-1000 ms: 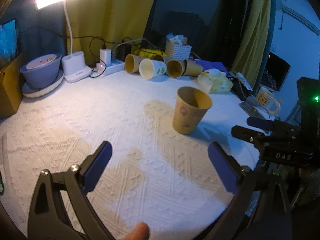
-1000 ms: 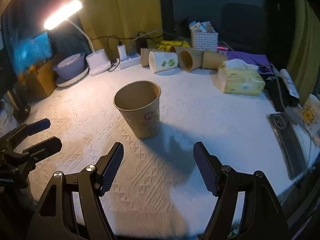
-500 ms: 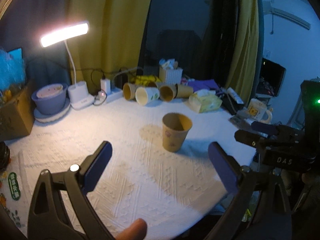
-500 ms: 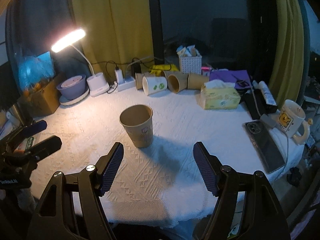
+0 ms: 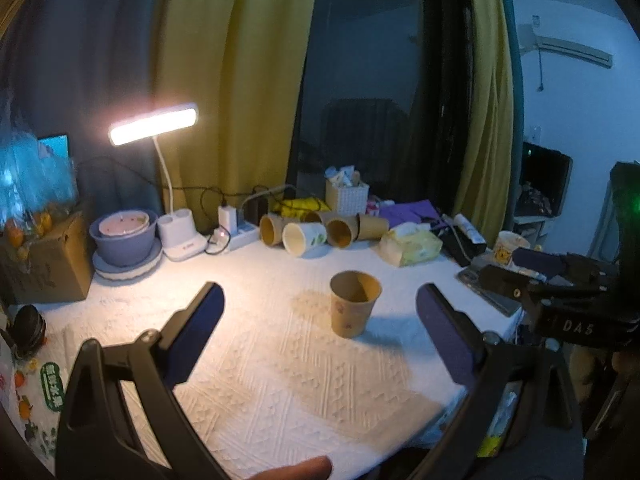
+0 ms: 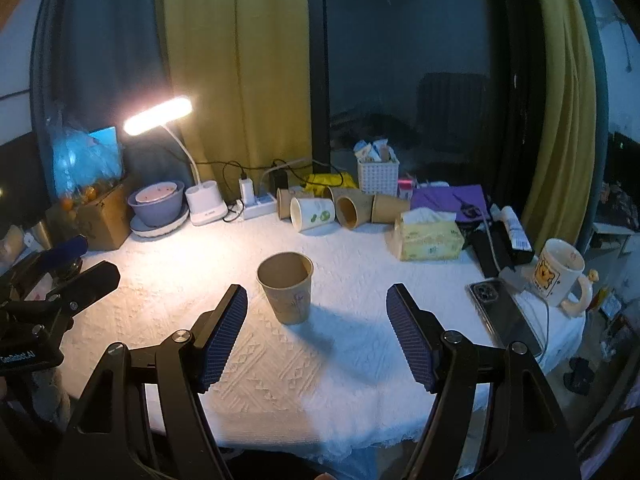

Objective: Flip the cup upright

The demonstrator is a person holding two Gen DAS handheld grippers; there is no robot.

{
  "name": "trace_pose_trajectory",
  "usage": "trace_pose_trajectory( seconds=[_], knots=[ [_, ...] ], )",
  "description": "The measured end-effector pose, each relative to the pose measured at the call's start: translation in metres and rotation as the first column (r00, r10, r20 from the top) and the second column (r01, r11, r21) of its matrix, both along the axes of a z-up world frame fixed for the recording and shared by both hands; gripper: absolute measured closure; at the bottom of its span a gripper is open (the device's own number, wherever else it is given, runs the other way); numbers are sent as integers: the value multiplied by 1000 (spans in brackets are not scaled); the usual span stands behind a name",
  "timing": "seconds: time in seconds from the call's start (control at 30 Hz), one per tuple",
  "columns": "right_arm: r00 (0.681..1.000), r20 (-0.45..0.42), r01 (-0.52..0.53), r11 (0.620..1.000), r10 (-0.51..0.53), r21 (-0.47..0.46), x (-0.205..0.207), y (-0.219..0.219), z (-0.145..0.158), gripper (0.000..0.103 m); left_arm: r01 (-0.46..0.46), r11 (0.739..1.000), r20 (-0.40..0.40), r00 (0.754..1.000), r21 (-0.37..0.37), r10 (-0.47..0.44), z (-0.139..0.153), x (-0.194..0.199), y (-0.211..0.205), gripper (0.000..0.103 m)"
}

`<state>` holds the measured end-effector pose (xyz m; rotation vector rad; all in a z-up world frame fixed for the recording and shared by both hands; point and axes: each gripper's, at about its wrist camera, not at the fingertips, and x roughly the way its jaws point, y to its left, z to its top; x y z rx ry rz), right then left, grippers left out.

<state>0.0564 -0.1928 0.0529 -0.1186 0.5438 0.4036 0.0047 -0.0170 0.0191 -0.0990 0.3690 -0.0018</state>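
Observation:
A brown paper cup (image 5: 353, 304) stands upright, mouth up, on the white tablecloth (image 5: 260, 360); it also shows in the right wrist view (image 6: 287, 293). My left gripper (image 5: 320, 332) is open and empty, held back from the cup near the table's front edge. My right gripper (image 6: 316, 332) is open and empty, also well short of the cup. Each gripper shows at the edge of the other's view: the right gripper (image 5: 532, 276) at the right, the left gripper (image 6: 68, 272) at the left.
Several paper cups (image 6: 344, 208) lie on their sides at the back. A lit desk lamp (image 6: 160, 116), a purple bowl (image 6: 158, 204) and a cardboard box (image 6: 100, 216) stand back left. A tissue pack (image 6: 430, 236), a phone (image 6: 504, 312) and a mug (image 6: 558, 276) are on the right.
Both grippers have pulled back and up from the upright cup, so it looks smaller and farther away. The cup has not moved. Both jaws stay open.

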Motion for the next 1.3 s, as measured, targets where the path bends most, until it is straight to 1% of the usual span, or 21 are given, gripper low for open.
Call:
trace_pose_trajectory(
  seconds=[0.17,0.33,0.5,0.6,0.67,0.93,1.13,1.3],
  knots=[
    [1000,30,-1,1000,1,11,-6,1,9,28,-23,1000,35,999,4,23,6,-9,1,5],
    [997,76,17,999,-19,34,-12,-3,19,28,-64,998,103,993,0,64,14,-22,7,5],
    [992,117,44,998,-48,41,-18,-7,25,28,-124,991,146,981,-39,129,17,-34,21,5],
    [991,123,44,998,-49,45,-18,-7,27,28,-147,987,151,976,-66,156,18,-37,30,5],
    [992,123,38,999,-43,38,-18,-5,27,28,-150,986,151,976,-71,159,17,-37,31,5],
    [995,101,19,999,-21,29,-15,1,21,28,-113,992,128,985,-51,119,12,-30,23,5],
    [996,85,12,1000,-14,25,-13,3,17,28,-108,993,111,987,-49,112,10,-28,20,5],
    [997,77,9,1000,-11,21,-12,5,15,28,-103,994,112,988,-49,107,10,-28,19,5]
  ],
)
